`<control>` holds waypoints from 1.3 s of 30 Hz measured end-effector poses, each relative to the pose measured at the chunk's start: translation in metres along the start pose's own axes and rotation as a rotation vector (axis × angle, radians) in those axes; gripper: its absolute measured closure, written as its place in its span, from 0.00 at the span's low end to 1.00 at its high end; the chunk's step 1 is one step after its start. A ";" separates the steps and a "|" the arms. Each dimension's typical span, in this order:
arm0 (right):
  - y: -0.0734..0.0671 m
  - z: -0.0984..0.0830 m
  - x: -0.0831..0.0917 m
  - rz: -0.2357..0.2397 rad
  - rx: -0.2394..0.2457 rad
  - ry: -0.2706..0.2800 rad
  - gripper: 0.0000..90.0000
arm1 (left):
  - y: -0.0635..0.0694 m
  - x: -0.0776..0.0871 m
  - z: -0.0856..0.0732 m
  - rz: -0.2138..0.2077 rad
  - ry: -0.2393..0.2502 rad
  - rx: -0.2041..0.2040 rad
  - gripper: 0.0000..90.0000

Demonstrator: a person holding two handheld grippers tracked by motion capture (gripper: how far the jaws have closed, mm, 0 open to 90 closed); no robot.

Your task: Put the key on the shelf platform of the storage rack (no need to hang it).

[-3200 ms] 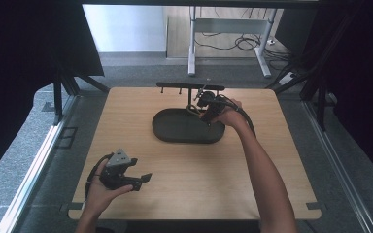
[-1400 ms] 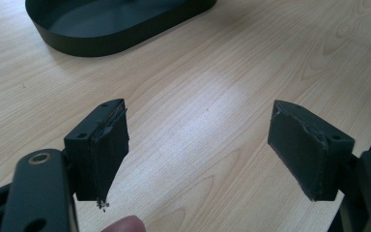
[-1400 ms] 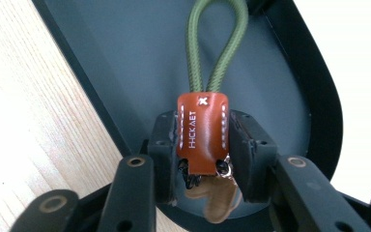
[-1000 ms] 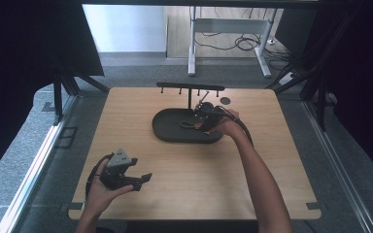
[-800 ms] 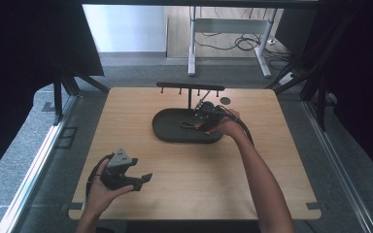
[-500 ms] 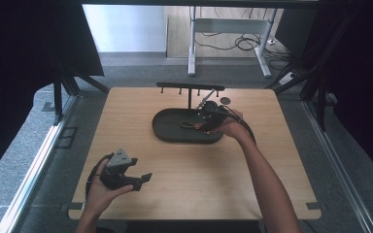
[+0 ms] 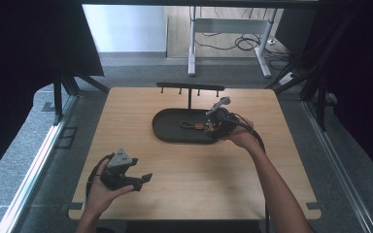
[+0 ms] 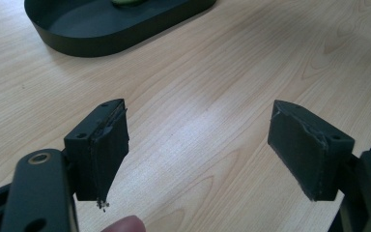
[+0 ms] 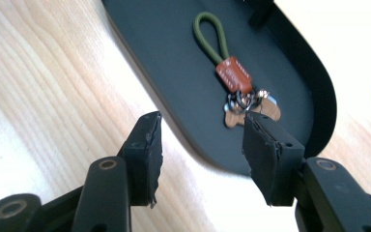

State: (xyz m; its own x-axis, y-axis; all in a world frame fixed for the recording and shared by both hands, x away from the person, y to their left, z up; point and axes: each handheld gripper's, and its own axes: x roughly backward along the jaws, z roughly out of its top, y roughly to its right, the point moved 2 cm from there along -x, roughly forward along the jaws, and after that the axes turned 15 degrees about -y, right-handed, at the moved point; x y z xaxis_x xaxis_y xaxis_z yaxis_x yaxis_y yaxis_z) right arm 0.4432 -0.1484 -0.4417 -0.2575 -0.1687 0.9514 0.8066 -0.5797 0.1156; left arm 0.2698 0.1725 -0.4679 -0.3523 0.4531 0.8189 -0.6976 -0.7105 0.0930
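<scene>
**Both tools spread, keyring lying in the tray**

From the high view, I am holding my right tool (image 7: pixel 212 120) over the right end of the dark oval tray (image 7: pixel 167 132) on the counter (image 7: pixel 199 179), and my left tool (image 7: pixel 137 178) near the front left corner.

Through the left gripper view, my left tool (image 8: pixel 198 145) is gaping wide above bare wood.

Through the right gripper view, my right tool (image 9: pixel 200 145) is standing spread, pinching nothing, over the tray's (image 9: pixel 164 58) rim; the keyring (image 9: pixel 234 79) with its green loop is lying inside the tray.

The counter (image 8: pixel 212 111) is pale wood with smooth, matt grain. The tray (image 9: pixel 174 63) looks like matt black plastic. The keyring (image 9: pixel 232 77) has a green cord loop, a brown leather-like tab and shiny metal rings. The fingers (image 8: pixel 101 150) carry rough, frayed black pads.
</scene>
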 end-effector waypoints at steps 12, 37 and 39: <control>-0.012 -0.044 0.008 0.026 -0.043 0.067 0.52 | 0.002 -0.001 0.001 0.002 -0.007 -0.005 0.25; -0.045 -0.147 -0.024 0.079 -0.143 0.097 0.51 | 0.007 -0.006 0.002 0.003 -0.027 -0.016 0.25; -0.047 -0.152 -0.026 0.083 -0.152 0.104 0.51 | 0.007 -0.007 0.003 0.003 -0.027 -0.020 0.25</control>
State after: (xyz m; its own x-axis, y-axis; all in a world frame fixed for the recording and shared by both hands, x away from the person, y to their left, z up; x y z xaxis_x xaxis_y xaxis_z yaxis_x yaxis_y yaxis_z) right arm 0.3315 -0.2377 -0.5150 -0.2532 -0.2979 0.9204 0.7400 -0.6725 -0.0141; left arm 0.2690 0.1632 -0.4712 -0.3379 0.4357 0.8343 -0.7086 -0.7012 0.0793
